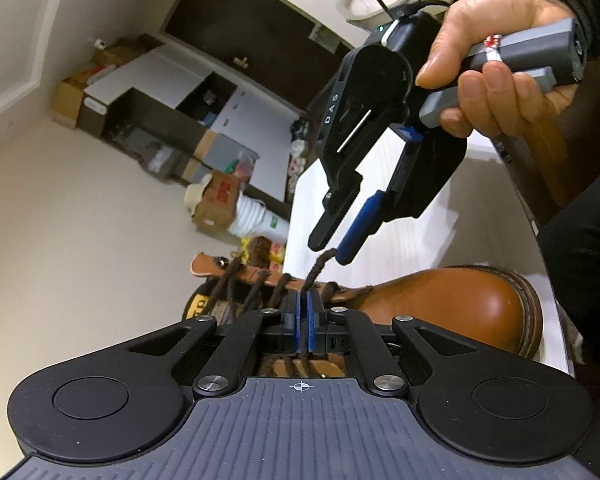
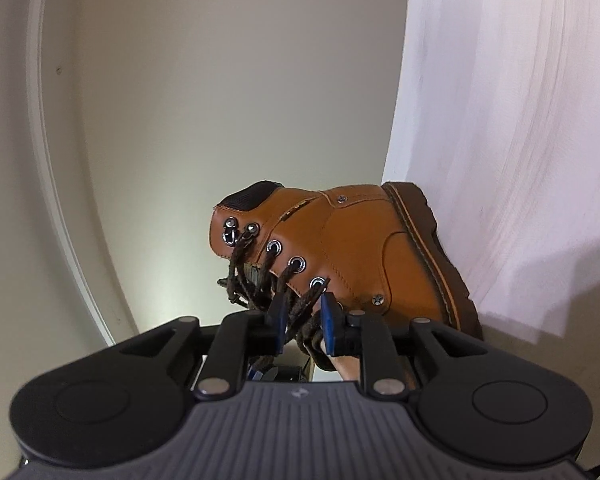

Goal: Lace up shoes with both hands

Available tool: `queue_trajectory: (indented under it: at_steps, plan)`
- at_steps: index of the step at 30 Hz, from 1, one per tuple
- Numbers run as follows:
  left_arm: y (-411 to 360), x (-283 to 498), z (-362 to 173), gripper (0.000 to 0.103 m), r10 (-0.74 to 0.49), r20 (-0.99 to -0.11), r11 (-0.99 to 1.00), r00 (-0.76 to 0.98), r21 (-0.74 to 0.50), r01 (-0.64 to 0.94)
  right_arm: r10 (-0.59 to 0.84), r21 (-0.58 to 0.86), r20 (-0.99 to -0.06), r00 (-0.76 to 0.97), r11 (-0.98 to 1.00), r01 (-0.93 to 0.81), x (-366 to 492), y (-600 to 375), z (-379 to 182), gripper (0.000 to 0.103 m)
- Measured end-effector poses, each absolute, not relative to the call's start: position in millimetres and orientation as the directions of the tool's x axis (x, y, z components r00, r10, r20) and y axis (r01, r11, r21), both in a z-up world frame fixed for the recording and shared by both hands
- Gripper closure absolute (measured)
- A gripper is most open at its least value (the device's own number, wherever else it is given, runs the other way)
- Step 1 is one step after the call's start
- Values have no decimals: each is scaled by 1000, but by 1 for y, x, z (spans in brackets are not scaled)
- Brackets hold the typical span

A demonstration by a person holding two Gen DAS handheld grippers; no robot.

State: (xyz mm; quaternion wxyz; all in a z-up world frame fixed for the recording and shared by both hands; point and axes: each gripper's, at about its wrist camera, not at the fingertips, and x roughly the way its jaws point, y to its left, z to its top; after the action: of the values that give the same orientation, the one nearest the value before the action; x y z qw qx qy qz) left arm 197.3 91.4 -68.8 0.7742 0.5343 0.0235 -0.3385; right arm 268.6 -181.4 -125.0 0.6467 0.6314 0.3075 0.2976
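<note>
Left wrist view: the left gripper [image 1: 302,312] has its blue pads clenched on a strand of the dark brown lace [image 1: 318,268], right over the tongue of the tan boot [image 1: 460,300]. The free lace end rises from the pads to just under the tips of the right gripper [image 1: 331,246], which hangs above with jaws parted and nothing pinched; a hand [image 1: 496,68] squeezes its grey handle. The boot lies on a white table [image 1: 420,236], its toe near the table's right edge, where a dark sleeve [image 1: 580,264] crowds in. Bare tabletop stretches beyond the boot toward the far edge, with cluttered shelves and boxes [image 1: 216,200] on the floor past it.

Right wrist view: the released pads straddle the lace crossings by the lowest eyelet [image 2: 318,282]; open wall lies left of the boot.
</note>
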Motion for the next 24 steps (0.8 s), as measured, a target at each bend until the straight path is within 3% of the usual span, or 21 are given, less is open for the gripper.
queue_trajectory:
  at_steps: [4, 7, 11, 16, 24]
  plan:
    - [93, 194, -70, 99, -504, -392, 206, 770, 811, 548, 779, 1000, -9, 627, 5, 8, 271, -178, -127, 83]
    - [93, 195, -71, 99, -490, -394, 223, 777, 806, 549, 775, 999, -25, 631, 47, -17, 271, -176, -122, 99]
    - [88, 202, -71, 95, -476, -399, 304, 784, 762, 572, 746, 994, -4, 666, 77, -80, 264, -180, -111, 99]
    - [68, 192, -60, 92, -511, -335, 393, 792, 728, 562, 721, 981, 20, 692, 119, -152, 254, -185, -92, 99]
    - [29, 186, -60, 90, -499, -332, 354, 801, 765, 538, 746, 977, 41, 665, 111, -184, 249, -183, -83, 99]
